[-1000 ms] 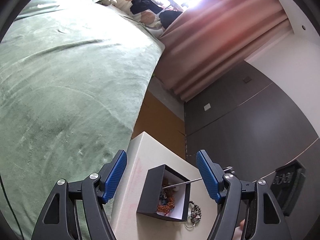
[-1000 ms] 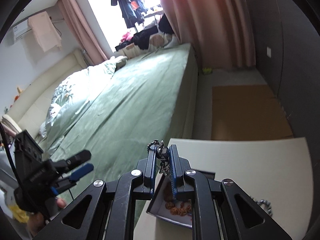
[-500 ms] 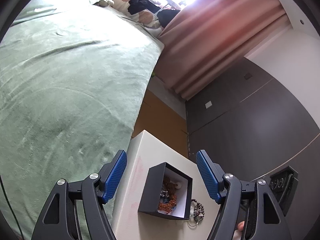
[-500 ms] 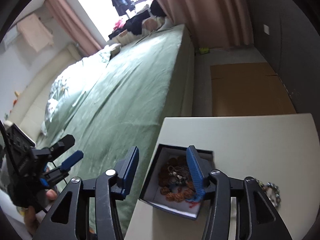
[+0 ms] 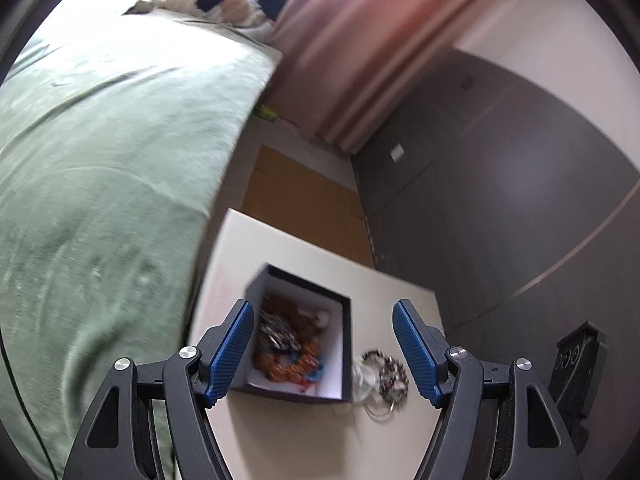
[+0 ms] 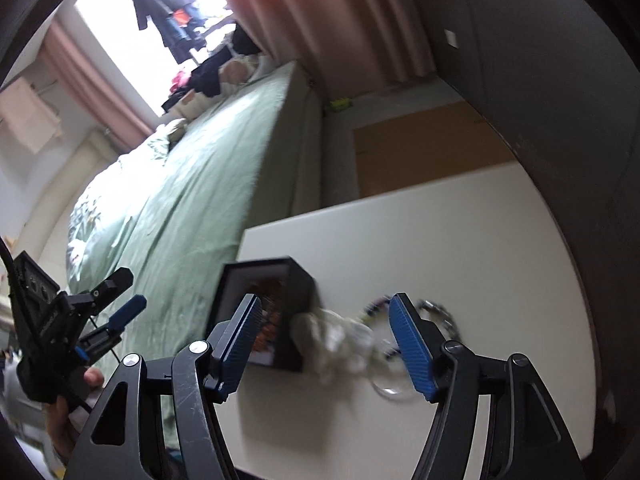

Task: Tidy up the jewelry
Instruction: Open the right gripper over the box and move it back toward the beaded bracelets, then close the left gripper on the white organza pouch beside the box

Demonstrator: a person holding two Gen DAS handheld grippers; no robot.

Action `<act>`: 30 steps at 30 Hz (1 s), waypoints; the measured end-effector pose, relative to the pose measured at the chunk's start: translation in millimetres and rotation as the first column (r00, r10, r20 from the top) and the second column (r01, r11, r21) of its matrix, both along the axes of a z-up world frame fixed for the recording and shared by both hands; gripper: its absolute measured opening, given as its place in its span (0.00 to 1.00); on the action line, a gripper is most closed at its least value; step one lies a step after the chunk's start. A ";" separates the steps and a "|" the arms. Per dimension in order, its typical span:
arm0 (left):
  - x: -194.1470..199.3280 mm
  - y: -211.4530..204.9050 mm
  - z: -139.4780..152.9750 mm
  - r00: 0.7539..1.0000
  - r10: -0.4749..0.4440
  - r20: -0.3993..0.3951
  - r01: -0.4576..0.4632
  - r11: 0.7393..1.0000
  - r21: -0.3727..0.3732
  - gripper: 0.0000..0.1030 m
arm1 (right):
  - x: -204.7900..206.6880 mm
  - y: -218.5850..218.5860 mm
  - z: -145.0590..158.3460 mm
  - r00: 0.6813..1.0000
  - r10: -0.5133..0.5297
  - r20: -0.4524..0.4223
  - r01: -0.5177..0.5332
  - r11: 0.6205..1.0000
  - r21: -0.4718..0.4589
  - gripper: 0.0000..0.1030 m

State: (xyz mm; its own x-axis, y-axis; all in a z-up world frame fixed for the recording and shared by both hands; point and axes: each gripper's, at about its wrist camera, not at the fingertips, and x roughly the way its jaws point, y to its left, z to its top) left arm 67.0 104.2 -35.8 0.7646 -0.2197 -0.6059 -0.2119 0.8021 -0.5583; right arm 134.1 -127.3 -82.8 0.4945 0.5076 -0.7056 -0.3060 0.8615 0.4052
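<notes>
A small black square cardboard box (image 5: 298,332) with a white lining sits open on a cream-white rectangular table (image 5: 304,436), close to the table's edge nearest the bed. Inside it lies a tangle of jewelry: orange beaded strands (image 5: 288,364) along the near side, a silvery metallic chain cluster (image 5: 276,334) toward the left, and a small white piece (image 5: 320,318) near the far wall. Just outside the box's right wall, touching or almost touching it, a loose heap of dark beaded bracelets and thin metal rings (image 5: 384,380) rests on the tabletop; motion blur hides its detail.

The left gripper (image 5: 324,350), black-framed with blue ribbed pads, hovers above the box with its jaws spread wide and nothing between them. The right gripper (image 6: 326,346), of the same build, is likewise spread wide and empty; in its view the box (image 6: 296,312) shows behind the left pad and the blurred pale and beaded heap (image 6: 360,340) lies between the pads on the table (image 6: 460,248). The left gripper (image 6: 100,320) appears at the left edge of that view, held in a hand (image 6: 60,408).

A bed with a sage-green cover (image 5: 100,160) runs alongside the table, with pink-brown curtains (image 5: 360,40) and a dark grey wall (image 5: 500,200) beyond
</notes>
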 end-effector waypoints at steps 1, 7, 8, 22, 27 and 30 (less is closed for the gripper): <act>1.8 -8.2 -0.8 1.000 -0.017 -0.004 0.017 1.000 0.013 0.70 | 0.0 -6.9 -2.1 1.000 -0.012 -0.013 0.012 1.000 0.002 0.65; 6.8 -45.0 -13.0 0.996 -0.059 -0.062 0.063 0.996 0.063 0.70 | 1.5 -36.4 -8.6 0.997 -0.055 -0.059 0.055 0.998 0.002 0.65; 7.2 -49.0 -15.1 0.996 -0.063 -0.069 0.068 0.995 0.068 0.70 | 0.9 -39.4 -10.8 0.996 -0.055 -0.071 0.055 0.998 -0.003 0.65; 1.9 -124.0 -40.9 0.980 -0.113 -0.164 0.139 0.977 0.159 0.53 | -8.5 -88.3 -33.1 0.981 -0.104 -0.162 0.108 0.994 0.019 0.65; 6.1 -138.3 -57.6 0.976 -0.093 -0.195 0.127 0.977 0.172 0.49 | -7.9 -102.8 -36.9 0.975 -0.121 -0.187 0.131 0.990 0.042 0.65; 10.3 -145.3 -65.7 0.976 -0.064 -0.210 0.110 0.971 0.214 0.47 | -7.2 -108.2 -37.2 0.973 -0.125 -0.192 0.137 0.989 0.050 0.65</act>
